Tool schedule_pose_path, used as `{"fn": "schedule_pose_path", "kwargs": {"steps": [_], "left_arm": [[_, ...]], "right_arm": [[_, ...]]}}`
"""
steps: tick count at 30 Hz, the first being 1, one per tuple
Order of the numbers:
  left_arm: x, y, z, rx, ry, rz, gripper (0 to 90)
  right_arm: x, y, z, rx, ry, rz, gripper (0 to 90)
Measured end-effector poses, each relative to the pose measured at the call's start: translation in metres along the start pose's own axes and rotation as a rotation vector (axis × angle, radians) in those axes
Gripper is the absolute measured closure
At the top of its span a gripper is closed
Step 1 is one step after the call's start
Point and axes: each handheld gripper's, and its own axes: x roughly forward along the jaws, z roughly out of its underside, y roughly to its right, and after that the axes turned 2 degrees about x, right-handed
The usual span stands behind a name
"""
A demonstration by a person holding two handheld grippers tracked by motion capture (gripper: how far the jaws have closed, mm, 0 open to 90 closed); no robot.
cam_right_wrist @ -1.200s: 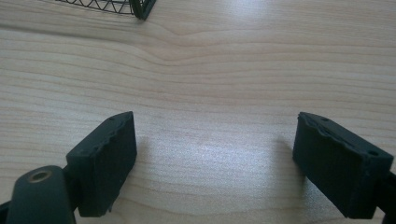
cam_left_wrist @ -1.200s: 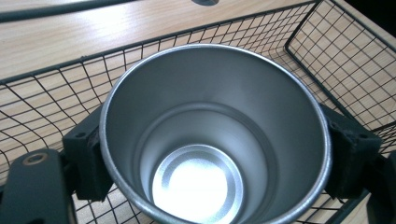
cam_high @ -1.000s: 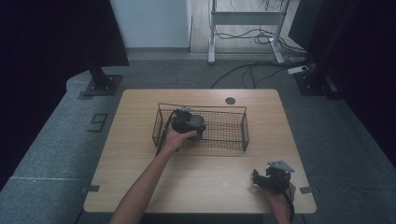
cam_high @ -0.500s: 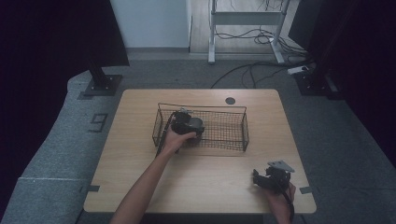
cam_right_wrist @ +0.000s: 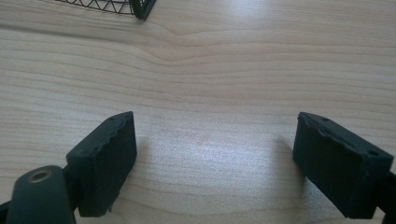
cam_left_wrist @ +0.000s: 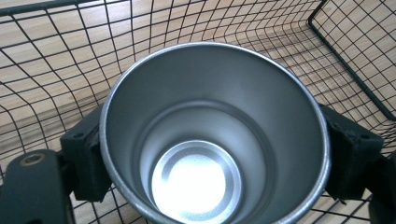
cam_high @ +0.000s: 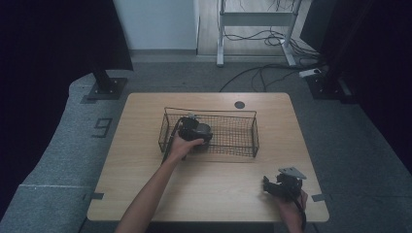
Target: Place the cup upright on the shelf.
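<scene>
Your left hand-held gripper clasps one steel cup inside one wire basket | right hand-held gripper spread wide, near worktop front edge.

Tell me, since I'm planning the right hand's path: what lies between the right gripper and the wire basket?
Only bare wooden table, as the right gripper view shows: the open right gripper faces the basket's corner across plain wood.
</scene>
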Motion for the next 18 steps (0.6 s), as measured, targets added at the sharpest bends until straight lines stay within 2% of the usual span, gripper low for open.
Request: {"fn": "schedule_pose_path", "kwargs": {"steps": [6, 15, 18], "left_arm": [[-0.001, 0.001, 0.0, -0.005, 0.001, -0.014, 12.5], [-0.005, 0.002, -0.001, 0.001, 0.016, -0.01, 10.5], [-0.013, 0.001, -0.001, 0.004, 0.045, -0.002, 10.3]], "right_arm": [[0.0, 0.0, 0.0, 0.0, 0.0, 0.0, 13.4], [0.0, 0.0, 0.0, 0.0, 0.0, 0.0, 13.4], [0.0, 0.0, 0.0, 0.0, 0.001, 0.0, 13.4]]}}
